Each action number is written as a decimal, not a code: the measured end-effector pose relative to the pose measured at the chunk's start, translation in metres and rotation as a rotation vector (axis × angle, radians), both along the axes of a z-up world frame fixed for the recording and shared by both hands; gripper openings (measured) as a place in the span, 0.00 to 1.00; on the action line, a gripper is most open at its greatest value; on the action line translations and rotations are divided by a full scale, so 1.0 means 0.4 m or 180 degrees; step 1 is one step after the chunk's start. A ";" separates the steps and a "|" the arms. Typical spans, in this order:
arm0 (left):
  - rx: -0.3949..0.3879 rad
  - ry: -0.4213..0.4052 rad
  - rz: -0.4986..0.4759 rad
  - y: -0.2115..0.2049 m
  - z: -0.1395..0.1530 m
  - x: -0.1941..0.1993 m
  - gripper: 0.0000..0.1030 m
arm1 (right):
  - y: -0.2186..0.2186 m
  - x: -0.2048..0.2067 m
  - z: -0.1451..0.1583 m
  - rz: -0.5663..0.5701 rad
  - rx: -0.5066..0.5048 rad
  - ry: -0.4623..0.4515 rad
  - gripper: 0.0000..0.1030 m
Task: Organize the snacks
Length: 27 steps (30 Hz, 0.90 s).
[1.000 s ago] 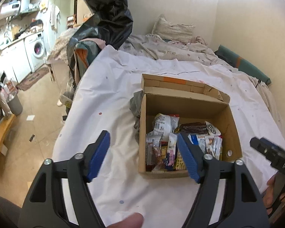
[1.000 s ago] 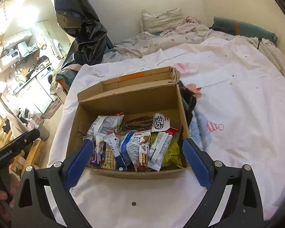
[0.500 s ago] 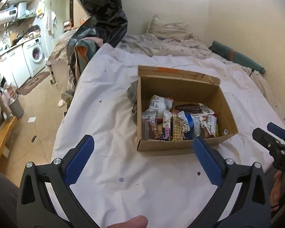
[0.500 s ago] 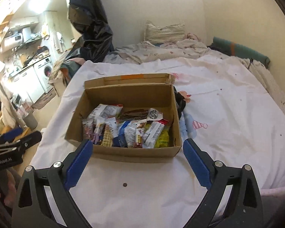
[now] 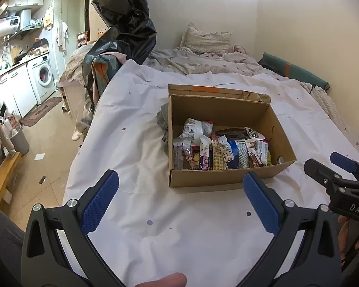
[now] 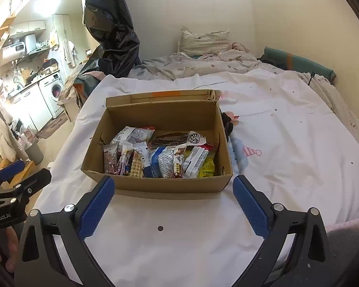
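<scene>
I see the cardboard box on the bed's white sheet, snack packets packed inside, labels unreadable. My left gripper and right gripper hover near it, fingers wide apart, empty.

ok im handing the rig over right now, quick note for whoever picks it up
Left gripper: open, empty, hovering short of the box.
Right gripper: open, empty, at the box's near wall.
Cardboard box sits open on the white sheet. Snack packets stand in a row along its near wall, with a few more lying behind them.
No loose snacks visible on the sheet; check whether anything remains to pack or sort.
</scene>
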State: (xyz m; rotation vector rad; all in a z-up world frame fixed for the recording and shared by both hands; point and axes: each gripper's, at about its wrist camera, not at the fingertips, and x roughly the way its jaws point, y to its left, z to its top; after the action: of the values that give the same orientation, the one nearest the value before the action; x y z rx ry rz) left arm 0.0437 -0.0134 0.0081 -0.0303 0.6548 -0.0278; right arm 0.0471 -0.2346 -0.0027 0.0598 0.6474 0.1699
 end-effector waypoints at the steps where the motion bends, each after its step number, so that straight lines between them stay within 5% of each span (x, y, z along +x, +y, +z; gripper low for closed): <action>1: -0.0005 -0.0002 0.0015 0.002 0.000 0.001 1.00 | 0.002 -0.001 -0.001 0.0005 -0.0004 -0.0002 0.99; 27: -0.0046 0.0052 0.0074 0.015 -0.008 0.009 1.00 | 0.014 -0.005 -0.002 -0.0007 -0.0034 -0.0028 1.00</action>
State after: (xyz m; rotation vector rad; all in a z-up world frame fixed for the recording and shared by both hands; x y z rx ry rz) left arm 0.0475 -0.0074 0.0048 -0.0522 0.6704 -0.0098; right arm 0.0453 -0.2288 -0.0033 0.0495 0.6394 0.1644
